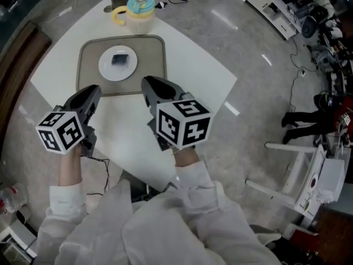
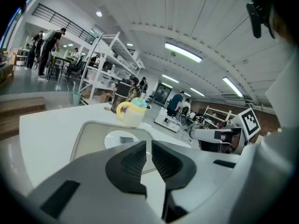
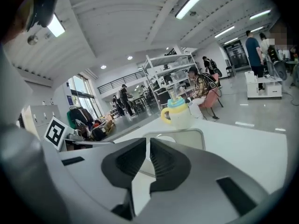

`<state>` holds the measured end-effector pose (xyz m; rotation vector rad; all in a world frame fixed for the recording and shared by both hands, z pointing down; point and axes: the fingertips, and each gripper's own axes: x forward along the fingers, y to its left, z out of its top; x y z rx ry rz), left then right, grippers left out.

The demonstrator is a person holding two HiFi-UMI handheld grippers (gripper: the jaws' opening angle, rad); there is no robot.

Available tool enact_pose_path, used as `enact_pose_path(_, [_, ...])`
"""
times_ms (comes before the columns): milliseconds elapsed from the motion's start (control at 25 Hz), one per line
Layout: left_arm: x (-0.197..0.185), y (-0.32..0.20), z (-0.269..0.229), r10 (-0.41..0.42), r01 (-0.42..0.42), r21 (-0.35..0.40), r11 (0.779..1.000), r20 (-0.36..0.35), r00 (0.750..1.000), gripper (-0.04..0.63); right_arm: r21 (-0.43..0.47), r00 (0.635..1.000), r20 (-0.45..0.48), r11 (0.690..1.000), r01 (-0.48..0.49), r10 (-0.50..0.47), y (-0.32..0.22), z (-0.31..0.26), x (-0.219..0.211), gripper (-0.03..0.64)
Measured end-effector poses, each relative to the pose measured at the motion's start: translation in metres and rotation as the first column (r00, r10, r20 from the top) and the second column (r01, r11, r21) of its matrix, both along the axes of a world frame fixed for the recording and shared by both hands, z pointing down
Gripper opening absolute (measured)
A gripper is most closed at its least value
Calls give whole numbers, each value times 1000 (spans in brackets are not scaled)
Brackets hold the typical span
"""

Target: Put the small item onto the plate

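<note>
Gleaming white table (image 1: 190, 59); grey floor (image 1: 251, 35)

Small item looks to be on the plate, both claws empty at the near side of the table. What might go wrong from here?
1. The small item lies loose on the plate in the tray; a pass with the left claw or right claw, both nearly shut and empty, could nudge it off.
2. The lidded cup stands just beyond the tray's far edge; reaching over might tip it.
</note>
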<state>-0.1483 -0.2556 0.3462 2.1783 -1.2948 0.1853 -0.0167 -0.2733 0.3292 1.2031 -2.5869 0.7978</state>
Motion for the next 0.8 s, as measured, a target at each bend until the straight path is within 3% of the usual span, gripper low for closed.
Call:
enact_pose_path(160, [21, 31, -25, 18, -19, 98, 995, 18, 1000, 28, 79, 998, 43, 996, 37, -41, 35, -25, 11, 31])
enact_pose_path(320, [42, 68, -41, 23, -21, 155, 988, -10, 1000, 20, 123, 996, 24, 989, 84, -88, 71, -32, 21, 25])
enact_pose_path(480, [65, 102, -36, 37, -34, 145, 989, -21, 999, 15, 140, 993, 15, 983, 116, -119, 102, -35, 31, 23])
enact_pose_path(800, [97, 158, -41, 11, 2, 143, 990, -86, 996, 12, 163, 979, 115, 975, 151, -171, 157, -51, 51, 22])
